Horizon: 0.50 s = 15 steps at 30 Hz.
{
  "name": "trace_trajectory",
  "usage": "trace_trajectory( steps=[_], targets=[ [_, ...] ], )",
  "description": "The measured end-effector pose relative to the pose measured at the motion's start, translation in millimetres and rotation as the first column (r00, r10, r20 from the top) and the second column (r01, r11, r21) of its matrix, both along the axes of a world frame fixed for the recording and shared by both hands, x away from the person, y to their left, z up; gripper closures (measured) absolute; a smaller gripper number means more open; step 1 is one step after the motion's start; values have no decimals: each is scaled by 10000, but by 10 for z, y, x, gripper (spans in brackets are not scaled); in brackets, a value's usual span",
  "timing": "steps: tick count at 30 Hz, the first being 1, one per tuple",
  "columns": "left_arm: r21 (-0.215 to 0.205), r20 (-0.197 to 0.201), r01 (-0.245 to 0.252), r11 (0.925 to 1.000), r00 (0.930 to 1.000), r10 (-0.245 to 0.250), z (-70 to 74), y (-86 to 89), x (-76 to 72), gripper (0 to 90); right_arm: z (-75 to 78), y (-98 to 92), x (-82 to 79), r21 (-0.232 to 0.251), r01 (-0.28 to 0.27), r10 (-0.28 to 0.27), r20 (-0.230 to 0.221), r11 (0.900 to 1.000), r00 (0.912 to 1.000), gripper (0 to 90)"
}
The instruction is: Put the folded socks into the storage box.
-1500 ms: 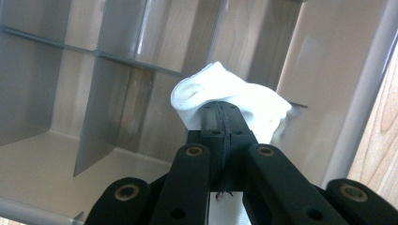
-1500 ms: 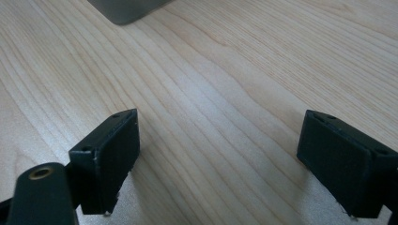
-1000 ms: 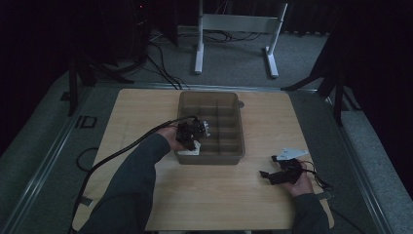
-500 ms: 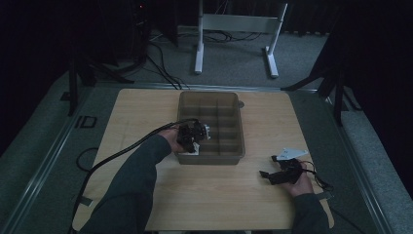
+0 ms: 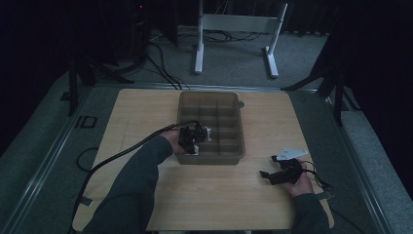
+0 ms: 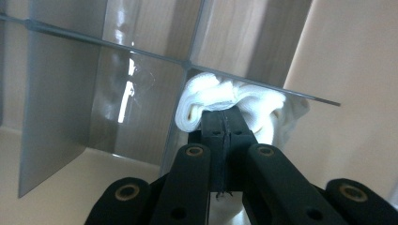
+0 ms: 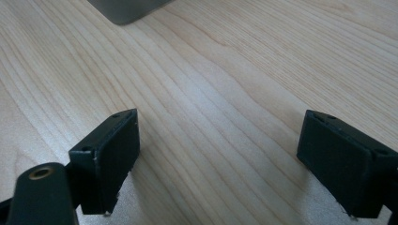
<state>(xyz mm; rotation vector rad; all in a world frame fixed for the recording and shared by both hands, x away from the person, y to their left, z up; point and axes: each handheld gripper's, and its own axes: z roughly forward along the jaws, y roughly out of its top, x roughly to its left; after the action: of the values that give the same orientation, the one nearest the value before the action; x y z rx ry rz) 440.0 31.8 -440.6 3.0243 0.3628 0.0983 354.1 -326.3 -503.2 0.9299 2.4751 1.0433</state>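
1. The left gripper [image 5: 195, 139] holds its two black jaws clamped on a crumpled white cloth [image 6: 225, 101], the fabric bunching out past the jaw tips, presumably so the soft piece can be carried in one pinch.

2. Seen from the left gripper view, the cloth hangs at a crossing of the thin dividers, just over the near-left corner of the translucent grey plastic compartment tray [image 5: 239, 146]; which cell it will go to cannot be told.

3. The right gripper [image 7: 220, 154] rests low over the bare pale wooden table [image 5: 214, 195], jaws spread wide with nothing between them, apparently parked out of the way near the table's right edge, well apart from the tray.

4. In the high view, the tray sits at the table's middle, and its cells look empty as far as the dim light allows; wood grain shows through the floors of the cells.

5. Beyond the table stands a white metal frame [image 5: 234, 24] on the dark floor.
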Motion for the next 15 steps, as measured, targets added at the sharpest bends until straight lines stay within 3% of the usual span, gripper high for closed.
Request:
trace_trajectory(
  steps=[15],
  targets=[
    [79, -133, -27, 10000, 9999, 28, -40, -15, 19, 900, 0, 0, 0, -2, -1, 1, 3, 10000, 10000, 130]
  ],
)
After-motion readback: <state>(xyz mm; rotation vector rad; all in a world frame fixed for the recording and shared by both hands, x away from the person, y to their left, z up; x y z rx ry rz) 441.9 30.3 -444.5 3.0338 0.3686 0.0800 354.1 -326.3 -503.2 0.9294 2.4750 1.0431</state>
